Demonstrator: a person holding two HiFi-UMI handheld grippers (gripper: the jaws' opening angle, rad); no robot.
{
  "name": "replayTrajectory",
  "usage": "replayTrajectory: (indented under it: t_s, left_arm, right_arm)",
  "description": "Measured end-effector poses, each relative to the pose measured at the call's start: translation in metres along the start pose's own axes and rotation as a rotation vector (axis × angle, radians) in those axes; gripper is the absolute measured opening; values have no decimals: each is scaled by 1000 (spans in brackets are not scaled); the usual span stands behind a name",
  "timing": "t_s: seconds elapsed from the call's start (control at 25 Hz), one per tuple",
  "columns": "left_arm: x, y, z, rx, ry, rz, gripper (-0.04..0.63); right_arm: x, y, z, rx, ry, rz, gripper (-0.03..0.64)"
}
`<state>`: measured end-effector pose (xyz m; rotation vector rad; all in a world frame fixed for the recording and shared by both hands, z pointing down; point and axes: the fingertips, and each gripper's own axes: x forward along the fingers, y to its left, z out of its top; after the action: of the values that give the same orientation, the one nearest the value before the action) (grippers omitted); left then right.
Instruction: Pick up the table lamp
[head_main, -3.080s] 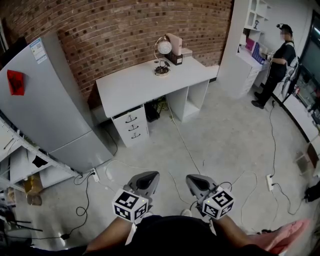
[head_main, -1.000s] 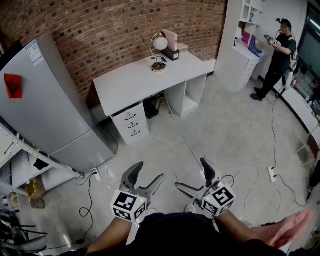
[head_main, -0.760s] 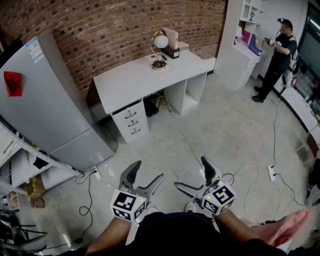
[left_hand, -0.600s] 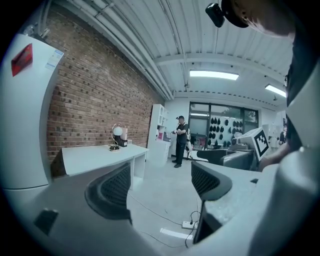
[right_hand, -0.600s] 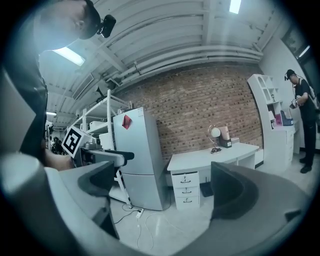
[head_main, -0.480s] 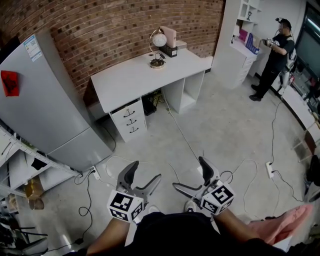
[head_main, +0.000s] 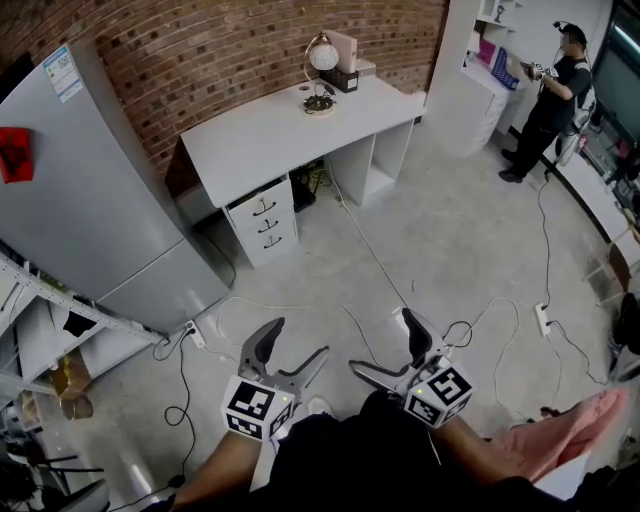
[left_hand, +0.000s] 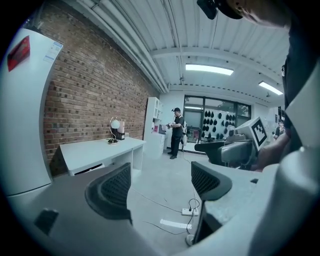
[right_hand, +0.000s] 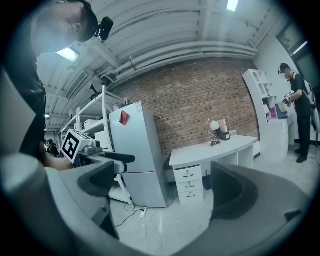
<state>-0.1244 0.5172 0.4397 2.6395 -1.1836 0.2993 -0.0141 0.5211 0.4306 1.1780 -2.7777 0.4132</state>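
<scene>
The table lamp (head_main: 321, 62), a round white globe in a thin metal hoop, stands at the back of the white desk (head_main: 270, 135) against the brick wall. It also shows small in the left gripper view as the lamp (left_hand: 114, 126) and in the right gripper view as the lamp (right_hand: 214, 128). My left gripper (head_main: 295, 345) and right gripper (head_main: 385, 345) hover over the floor, far short of the desk. Both have just been opening wider and hold nothing. The left gripper (left_hand: 162, 182) and right gripper (right_hand: 165, 187) frame only bare floor.
A grey refrigerator (head_main: 90, 180) stands left of the desk, beside a metal rack (head_main: 40, 320). Cables and power strips (head_main: 543, 320) lie across the concrete floor. A person (head_main: 555, 90) stands by a white shelf unit (head_main: 470, 80) at the far right.
Both grippers were shut three seconds ago and now stand open. Over the last second they and the view have shifted a little toward the desk.
</scene>
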Motion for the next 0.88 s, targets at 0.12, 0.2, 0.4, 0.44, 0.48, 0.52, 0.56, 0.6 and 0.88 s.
replayTrajectory:
  t_s: [0.12,0.2,0.4,0.44,0.48,0.52,0.56,0.6,0.88]
  left_arm:
    - [-5,2,4,-1,-23,-16,367]
    - [-3,6,4,3,-25,-13,365]
    - [7,16,-3,-9,1,-11,365]
    - [10,18,-3,-11,7,-14,365]
    - [12,20,-4,-10,13,-16,365]
    - [16,23,-4,-7,20,-15,365]
    - [19,26,-5,-3,26,-12,365]
    - [24,30,-4,0,33,-8,365]
    - [78,67,30,28,34,11,365]
  right_arm:
    - [3,8,0,30,-11,4,594]
    - [6,8,4,41,-21,5,594]
    - [14,-2,7,43,-24,3,594]
    - [16,-5,7,47,-26,4,594]
    - [19,-9,8,51,-30,4,594]
    - [23,-13,9,55,-34,4,594]
    - [27,-19,8,56,-35,3,594]
    - [32,-25,7,57,-29,-1,594]
    - [73,-84,31,34,-29,-8,594]
